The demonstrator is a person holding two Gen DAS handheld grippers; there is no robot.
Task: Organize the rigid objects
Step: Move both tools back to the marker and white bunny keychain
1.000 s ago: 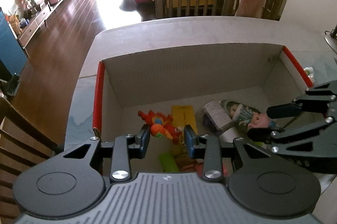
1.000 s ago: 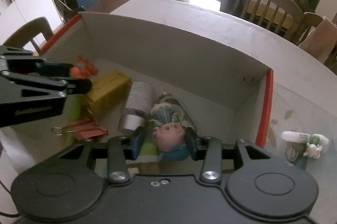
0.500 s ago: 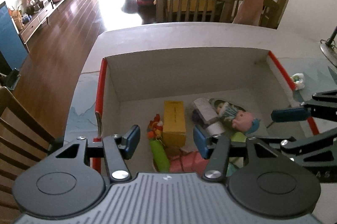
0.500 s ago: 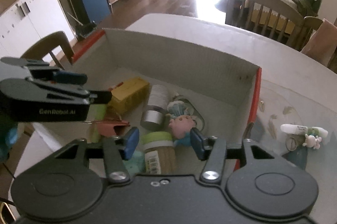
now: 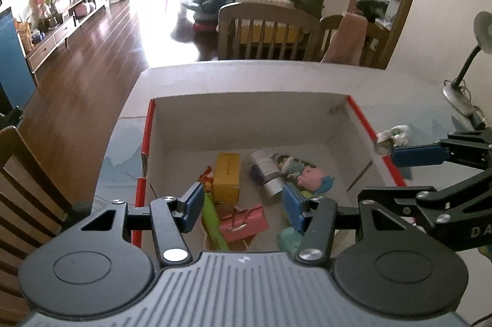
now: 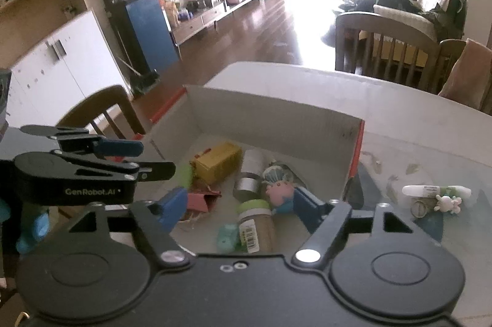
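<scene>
Pink doll (image 6: 278, 191) in box (image 6: 276, 124), below empty right gripper (image 6: 240, 208)

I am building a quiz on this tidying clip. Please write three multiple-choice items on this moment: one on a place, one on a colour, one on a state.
1. Where does the yellow rectangular carton lie?
A. inside the open cardboard box
B. on the table
C. on a chair

2. What colour are the box's side rims?
A. green
B. red
C. black

3. How is the right gripper?
A. shut on the pink doll
B. open and empty
C. shut on the brown spice jar

Key: 1 A, the carton rests on the box floor; 2 B, both side edges show red; 3 B, nothing sits between its pads.
</scene>
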